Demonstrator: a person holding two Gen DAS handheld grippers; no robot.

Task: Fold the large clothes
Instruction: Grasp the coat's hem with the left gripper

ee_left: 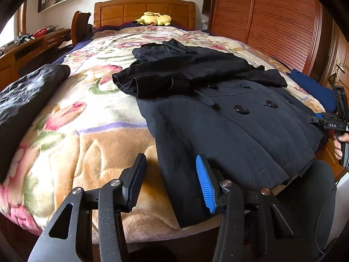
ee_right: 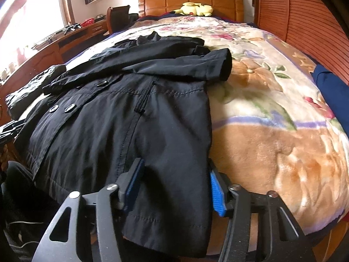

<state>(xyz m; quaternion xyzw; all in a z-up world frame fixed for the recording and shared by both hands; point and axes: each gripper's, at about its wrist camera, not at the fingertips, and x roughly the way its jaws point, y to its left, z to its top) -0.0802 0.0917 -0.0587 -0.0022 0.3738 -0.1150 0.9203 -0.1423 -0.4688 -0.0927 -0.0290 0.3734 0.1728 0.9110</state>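
A dark coat [ee_right: 122, 118] lies flat on the bed [ee_right: 272, 142], filling the middle of both views, sleeves folded across its chest. It looks soft, floppy and fairly heavy; best taken at the hem corners. The left claw [ee_left: 172, 181] and right claw [ee_right: 176, 187] each straddle a corner, half-open, not yet pinching. No containers show.

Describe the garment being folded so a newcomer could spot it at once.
On the floral blanket covering the bed lies a dark coat, hem toward the cameras. Its large black buttons and crossed sleeves distinguish it from the wrinkled grey garment and blue cloth.
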